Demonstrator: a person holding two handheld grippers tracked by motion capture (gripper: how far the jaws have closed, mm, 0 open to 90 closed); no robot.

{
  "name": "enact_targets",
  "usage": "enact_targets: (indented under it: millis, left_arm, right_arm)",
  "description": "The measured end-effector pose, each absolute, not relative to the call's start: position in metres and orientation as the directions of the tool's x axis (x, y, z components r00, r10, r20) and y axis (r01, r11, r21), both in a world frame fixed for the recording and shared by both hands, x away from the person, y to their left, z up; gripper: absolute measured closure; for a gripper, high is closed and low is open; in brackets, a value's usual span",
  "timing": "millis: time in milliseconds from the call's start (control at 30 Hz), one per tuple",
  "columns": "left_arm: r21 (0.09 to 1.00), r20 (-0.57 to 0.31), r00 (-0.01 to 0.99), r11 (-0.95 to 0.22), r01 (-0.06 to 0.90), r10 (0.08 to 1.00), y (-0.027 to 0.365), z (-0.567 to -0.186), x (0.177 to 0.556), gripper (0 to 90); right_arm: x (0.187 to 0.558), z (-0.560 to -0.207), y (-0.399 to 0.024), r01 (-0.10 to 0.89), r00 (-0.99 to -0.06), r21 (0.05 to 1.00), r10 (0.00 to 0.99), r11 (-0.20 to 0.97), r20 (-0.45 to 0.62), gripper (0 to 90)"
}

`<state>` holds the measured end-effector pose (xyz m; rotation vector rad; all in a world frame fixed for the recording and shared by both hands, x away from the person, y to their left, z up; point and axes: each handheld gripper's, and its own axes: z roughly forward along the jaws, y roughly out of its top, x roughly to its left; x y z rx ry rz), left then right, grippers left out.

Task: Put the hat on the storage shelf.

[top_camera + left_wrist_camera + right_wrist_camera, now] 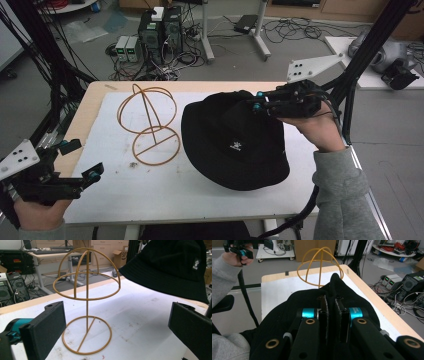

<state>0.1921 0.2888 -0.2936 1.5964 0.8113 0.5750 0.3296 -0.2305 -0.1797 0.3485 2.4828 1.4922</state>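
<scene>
Black hat (235, 145) tilted, crown uppermost

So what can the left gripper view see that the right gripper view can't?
The left gripper view alone shows the round base ring of the gold wire hat stand standing on the white table cover, and the black fabric bucket hat lifted clear of the table.

The right gripper view alone shows the right tool shut on a fold of the hat's cloth, plus the person's grey sleeve.

Both share the hat, the stand's dome and the table.
</scene>
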Motion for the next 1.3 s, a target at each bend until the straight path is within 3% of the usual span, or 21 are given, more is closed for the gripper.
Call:
enact_targets:
  millis: [700,1300]
  left_arm:
    - [0.981,-0.092,0.649,-0.044,0.19,0.755,0.289,-0.296,0.192,1.7]
    - [0.98,-0.074,0.663,-0.067,0.185,0.745,0.289,-0.296,0.185,1.7]
  right_arm:
    - [0.346,-0.149,-0.229,0.055,-0.954,0.903,0.289,0.427,-0.079,85.4]
    - [0.362,-0.116,-0.179,-0.008,-0.96,0.894,0.247,0.447,-0.132,85.6]
